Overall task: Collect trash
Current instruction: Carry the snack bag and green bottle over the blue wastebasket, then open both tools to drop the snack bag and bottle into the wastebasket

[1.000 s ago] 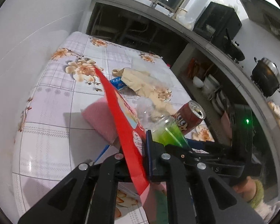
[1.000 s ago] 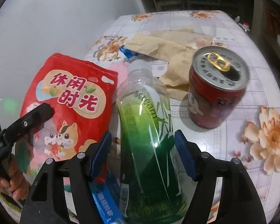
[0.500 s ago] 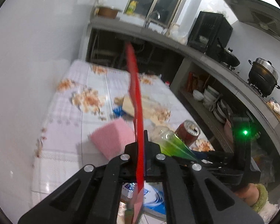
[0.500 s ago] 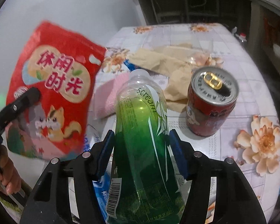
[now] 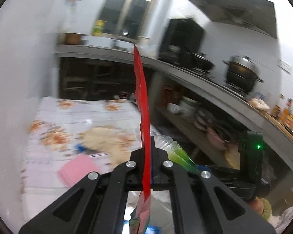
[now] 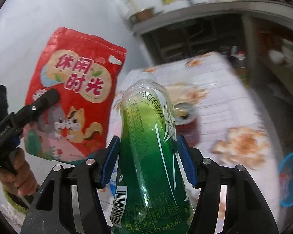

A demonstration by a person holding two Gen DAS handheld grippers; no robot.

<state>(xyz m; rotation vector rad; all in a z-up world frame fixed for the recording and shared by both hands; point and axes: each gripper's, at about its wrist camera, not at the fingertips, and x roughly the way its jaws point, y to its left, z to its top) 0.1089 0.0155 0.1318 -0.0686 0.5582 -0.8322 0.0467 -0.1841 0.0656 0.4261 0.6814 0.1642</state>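
Observation:
My left gripper [image 5: 148, 152] is shut on a red snack bag [image 5: 141, 97], which stands edge-on between the fingers and is held well above the table. In the right wrist view the bag's printed face [image 6: 76, 89] hangs at the left, with the left gripper [image 6: 48, 99] clamped on its side and a hand below. My right gripper [image 6: 148, 156] is shut on a green plastic bottle [image 6: 150, 136]; its blue pads [image 6: 109, 159] press both sides and the bottle is lifted, neck pointing away. A red can [image 6: 187, 124] stands on the flowered table [image 6: 224, 97] behind the bottle.
On the table lie a pink sponge [image 5: 78, 171], crumpled tan paper [image 5: 105, 138] and a blue wrapper [image 5: 79, 148]. A blue bowl [image 6: 291, 177] shows at the right edge. A kitchen counter with pots [image 5: 240, 74] runs along the right, and a white wall stands at the left.
Both grippers have risen from the table with their loads. The snack bag swung up to stand upright, and the right jaws closed onto the bottle and lifted it.

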